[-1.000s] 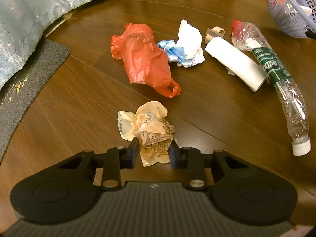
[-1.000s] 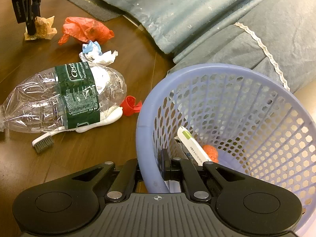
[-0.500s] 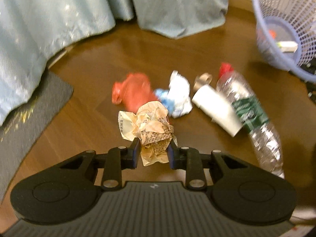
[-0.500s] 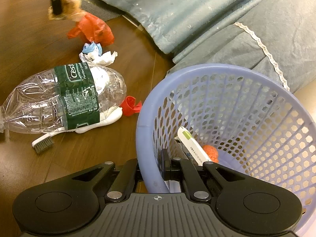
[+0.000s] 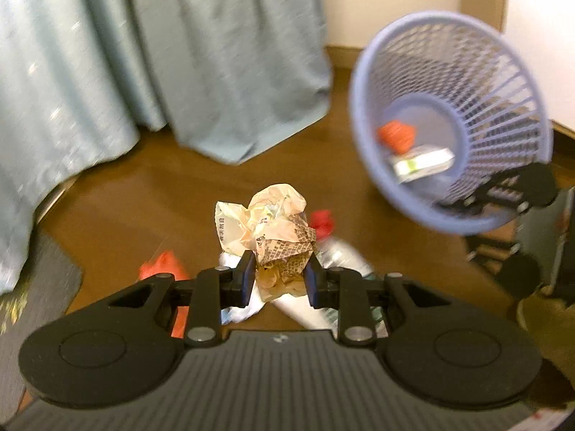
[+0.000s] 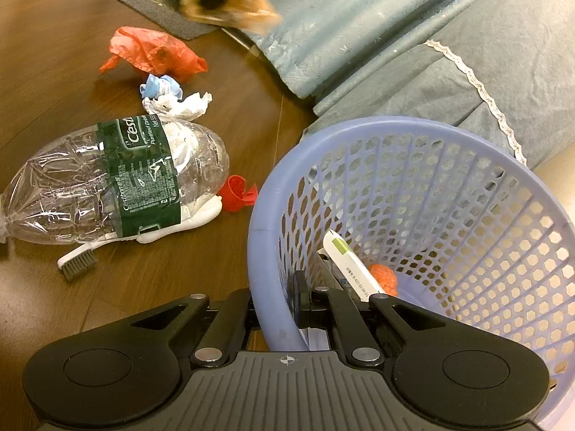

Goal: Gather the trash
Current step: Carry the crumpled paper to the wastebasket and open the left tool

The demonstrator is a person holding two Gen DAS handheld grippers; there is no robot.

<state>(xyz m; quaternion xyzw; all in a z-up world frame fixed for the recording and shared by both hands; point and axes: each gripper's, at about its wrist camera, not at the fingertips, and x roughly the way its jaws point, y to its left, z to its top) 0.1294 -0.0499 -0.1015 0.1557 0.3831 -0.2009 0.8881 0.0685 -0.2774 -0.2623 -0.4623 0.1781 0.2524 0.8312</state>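
The left gripper (image 5: 278, 276) points steeply down above the brown wooden floor (image 5: 151, 197), and its fingers (image 5: 243, 278) are clamped on a crumpled beige printed paper wrapper (image 5: 275, 231), held clear of the floor. The right gripper (image 6: 278, 300) has its fingers pressed together on the rim of the lilac plastic mesh basket (image 6: 424, 133), which is tilted with its mouth open to the left gripper. Between wrapper and basket the floor is free. Below lie a crushed clear plastic bottle with green label (image 6: 118, 186), a red plastic bag (image 6: 154, 54), white and blue crumpled tissues (image 6: 172, 98), and a white toothbrush (image 6: 77, 258). Blue-grey curtains (image 5: 143, 54) hang behind.
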